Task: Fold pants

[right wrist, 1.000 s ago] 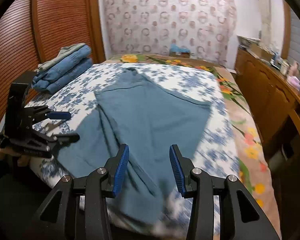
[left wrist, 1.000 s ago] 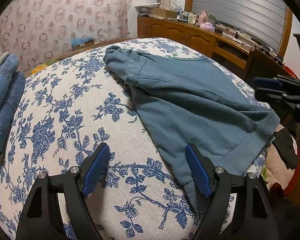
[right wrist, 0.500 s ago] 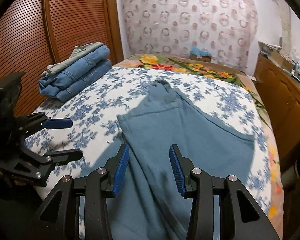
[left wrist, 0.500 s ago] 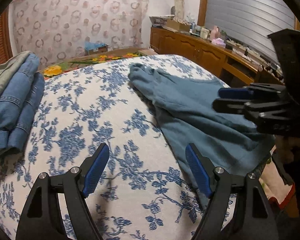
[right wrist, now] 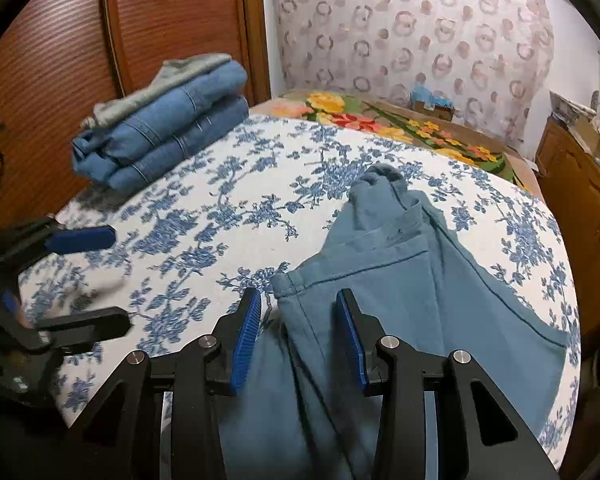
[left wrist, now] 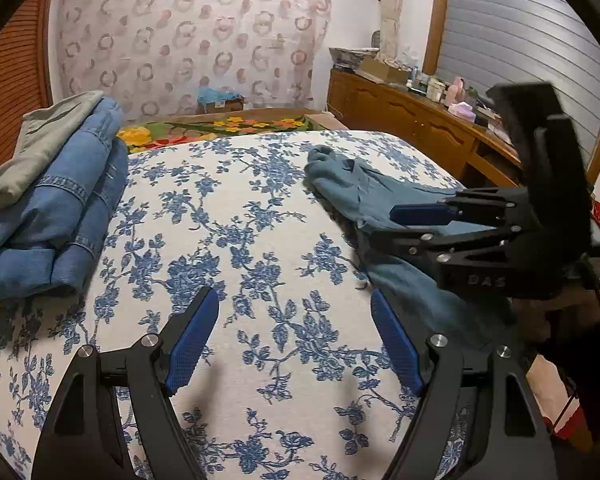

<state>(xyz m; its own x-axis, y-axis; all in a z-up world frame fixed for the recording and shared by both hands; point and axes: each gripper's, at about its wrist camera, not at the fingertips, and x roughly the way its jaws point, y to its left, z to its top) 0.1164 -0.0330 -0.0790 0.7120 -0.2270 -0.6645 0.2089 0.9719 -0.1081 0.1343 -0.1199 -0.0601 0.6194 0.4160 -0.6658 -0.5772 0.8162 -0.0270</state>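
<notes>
Pants [right wrist: 384, 280] hem corner under right gripper [right wrist: 296, 336], jaws apart

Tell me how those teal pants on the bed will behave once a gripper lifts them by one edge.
The teal pants will probably drape and sag, since they already lie in soft folds. They look thin, so likely light. On the floral bedspread the trailing part may drag and bunch rather than slide flat.

Near end of the teal pants [right wrist: 380, 280] runs under the right gripper [right wrist: 296, 336] and off frame at 6 o'clock, so the hem can't be seen. Left gripper [right wrist: 80, 276] at 9 o'clock is motion-blurred, its body cut by the edge. Dresser clutter [left wrist: 440, 84] at 2 o'clock too small to identify.
</notes>
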